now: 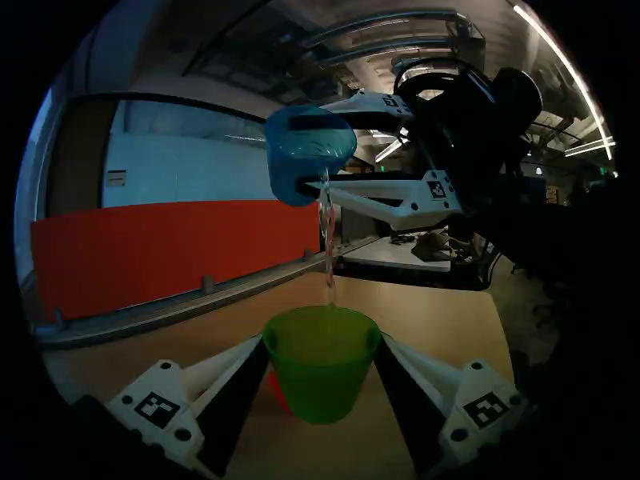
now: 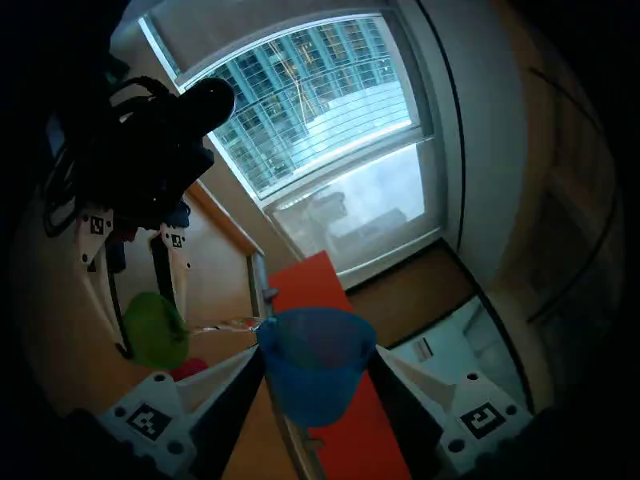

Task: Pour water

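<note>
One water stream (image 1: 326, 240): blue cup (image 1: 308, 152), right tool (image 2: 316, 364), into green cup (image 1: 322, 376), left tool (image 1: 322, 344).

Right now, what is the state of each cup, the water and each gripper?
green cup: upright, receiving water.
blue cup: tilted, pouring.
water: thin stream falling into the green cup.
left gripper: shut on the green cup.
right gripper: shut on the blue cup.

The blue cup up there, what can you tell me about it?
The blue cup looks like translucent plastic, tapered, no handle seen. The right gripper clamps it between both fingers, tipped steeply in the air. A thin stream of water runs from its rim down into the green cup below.
</note>
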The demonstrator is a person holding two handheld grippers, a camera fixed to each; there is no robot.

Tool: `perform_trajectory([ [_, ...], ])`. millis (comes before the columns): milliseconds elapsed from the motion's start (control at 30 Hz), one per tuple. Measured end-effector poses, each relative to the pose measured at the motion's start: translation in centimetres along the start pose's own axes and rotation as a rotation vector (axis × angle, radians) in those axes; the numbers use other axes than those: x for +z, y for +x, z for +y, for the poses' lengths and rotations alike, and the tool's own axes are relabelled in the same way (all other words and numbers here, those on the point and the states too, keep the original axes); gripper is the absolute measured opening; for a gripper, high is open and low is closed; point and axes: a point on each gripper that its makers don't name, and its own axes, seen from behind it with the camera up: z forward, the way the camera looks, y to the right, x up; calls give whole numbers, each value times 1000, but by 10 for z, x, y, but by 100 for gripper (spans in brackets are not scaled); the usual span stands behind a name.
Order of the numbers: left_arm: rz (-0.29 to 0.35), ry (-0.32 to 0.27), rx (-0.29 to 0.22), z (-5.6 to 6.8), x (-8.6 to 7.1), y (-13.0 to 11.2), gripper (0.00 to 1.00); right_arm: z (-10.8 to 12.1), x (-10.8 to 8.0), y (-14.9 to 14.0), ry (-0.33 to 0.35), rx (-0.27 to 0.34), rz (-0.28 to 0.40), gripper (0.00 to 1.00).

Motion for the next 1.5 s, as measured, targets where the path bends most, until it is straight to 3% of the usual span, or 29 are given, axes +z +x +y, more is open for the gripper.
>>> perform_trajectory([
  [400, -4, -5, 0, 1, 1, -2, 87, 1, 4, -4, -8, -68, -10, 89],
  [1500, -6, -16, 11, 3, 0, -1, 87, 31, -1, 9, -55, -195, 17, 89],
])
